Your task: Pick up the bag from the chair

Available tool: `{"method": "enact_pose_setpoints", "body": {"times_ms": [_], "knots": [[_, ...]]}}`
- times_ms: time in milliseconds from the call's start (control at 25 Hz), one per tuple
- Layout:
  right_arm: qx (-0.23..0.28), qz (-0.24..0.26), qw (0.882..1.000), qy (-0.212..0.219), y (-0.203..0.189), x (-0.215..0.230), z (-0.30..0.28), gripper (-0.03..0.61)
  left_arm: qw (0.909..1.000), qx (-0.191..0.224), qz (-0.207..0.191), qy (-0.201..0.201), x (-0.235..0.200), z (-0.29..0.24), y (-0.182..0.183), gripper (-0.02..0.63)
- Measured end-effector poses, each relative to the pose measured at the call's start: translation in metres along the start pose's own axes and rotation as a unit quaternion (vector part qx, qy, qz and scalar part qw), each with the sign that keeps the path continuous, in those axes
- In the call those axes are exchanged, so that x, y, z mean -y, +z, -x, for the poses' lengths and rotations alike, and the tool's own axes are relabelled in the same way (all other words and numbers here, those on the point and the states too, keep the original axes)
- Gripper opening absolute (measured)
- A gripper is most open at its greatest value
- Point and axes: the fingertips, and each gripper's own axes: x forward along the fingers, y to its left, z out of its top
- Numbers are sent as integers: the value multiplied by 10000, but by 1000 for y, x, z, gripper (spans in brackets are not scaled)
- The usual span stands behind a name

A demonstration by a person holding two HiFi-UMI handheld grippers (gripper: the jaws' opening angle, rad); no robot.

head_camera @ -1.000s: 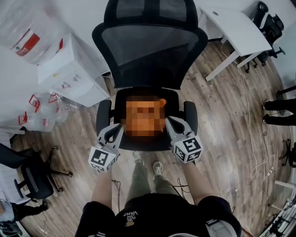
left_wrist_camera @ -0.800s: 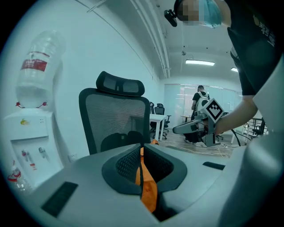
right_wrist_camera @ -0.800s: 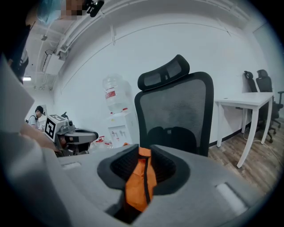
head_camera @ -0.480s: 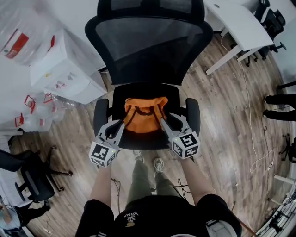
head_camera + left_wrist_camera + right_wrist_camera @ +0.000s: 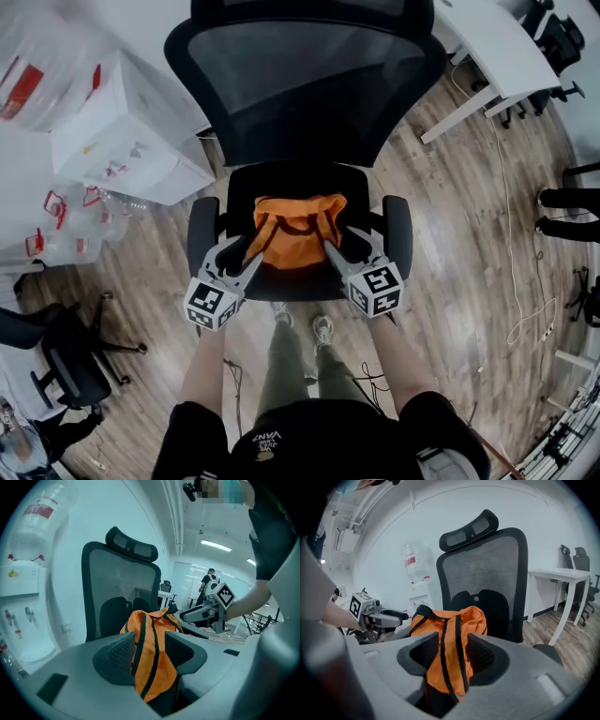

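- The orange bag lies slumped and creased on the seat of the black mesh chair, at the centre of the head view.
- It looks like thin, soft cloth with black straps. It is probably light and limp, not fragile, and likely to sag and swing once it leaves the seat.
- The best hold is judged to be bunched cloth or a strap at each side edge, so that the load is shared and the bag rises level.
- The left claw sits at the bag's left edge and the right claw at its right edge.
- In each gripper view the jaws pinch a fold of orange cloth with a black stripe, and loose cloth hangs below the pads.
- The head view shows both claws flanking the bag and the bare seat around it, but not the pinch itself.
- The gripper views show that pinch, and also how high the bag stands against the backrest.
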Motion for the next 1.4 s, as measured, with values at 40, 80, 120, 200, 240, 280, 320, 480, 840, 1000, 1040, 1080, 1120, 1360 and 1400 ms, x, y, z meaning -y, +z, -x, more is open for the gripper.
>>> {"method": "enact_pose_setpoints", "body": {"times_ms": [40, 80, 120, 200, 240, 280, 320, 480, 840, 1000, 1040, 1080, 1120, 1360, 1400], "knots": [[-52, 28, 10000, 5, -4, 1, -3, 190, 10000, -56, 33, -31, -1, -3, -5, 196], [-106, 52, 9999, 6, -7, 2, -5, 190, 9999, -119, 54, -58, -1, -7, -10, 206], [-154, 61, 9999, 7, -11, 3, -7, 190, 9998, -179, 69, -82, -2, -10, -14, 216], [-230, 50, 9997, 20, -18, 4, -11, 190, 9995, -272, 86, -117, -4, -16, -22, 219], [-259, 41, 9996, 38, -20, 4, -14, 190, 9994, -304, 88, -132, -5, -18, -24, 219], [-284, 34, 9996, 63, -22, 4, -16, 190, 9993, -329, 93, -153, -6, -21, -26, 219], [-305, 27, 9995, 92, -24, 4, -18, 190, 9992, -353, 104, -181, -6, -23, -28, 219], [-360, -19, 9992, 171, -29, 1, -23, 190, 9982, -524, 148, -270, -6, -29, -37, 219], [-506, 54, 9986, 137, -34, -6, -28, 142, 9962, -647, 417, -401, -3, -34, -45, 206], [-411, 37, 9991, 75, -27, -6, -21, 73, 9951, -740, 423, -509, 5, -32, -45, 123], [-387, 79, 9992, 72, -24, -6, -19, 63, 9950, -739, 450, -500, 6, -31, -44, 117], [-361, 107, 9993, 75, -22, -7, -18, 48, 9950, -731, 489, -479, 6, -30, -44, 114], [-336, 123, 9993, 79, -20, -7, -16, 37, 9950, -717, 530, -453, 7, -29, -43, 109], [-270, 151, 9995, 86, -12, -10, -6, 25, 9959, -584, 581, -372, 13, -17, -29, 70], [-253, 152, 9995, 86, -10, -11, -4, 23, 9960, -574, 566, -377, 14, -16, -27, 66]]}}
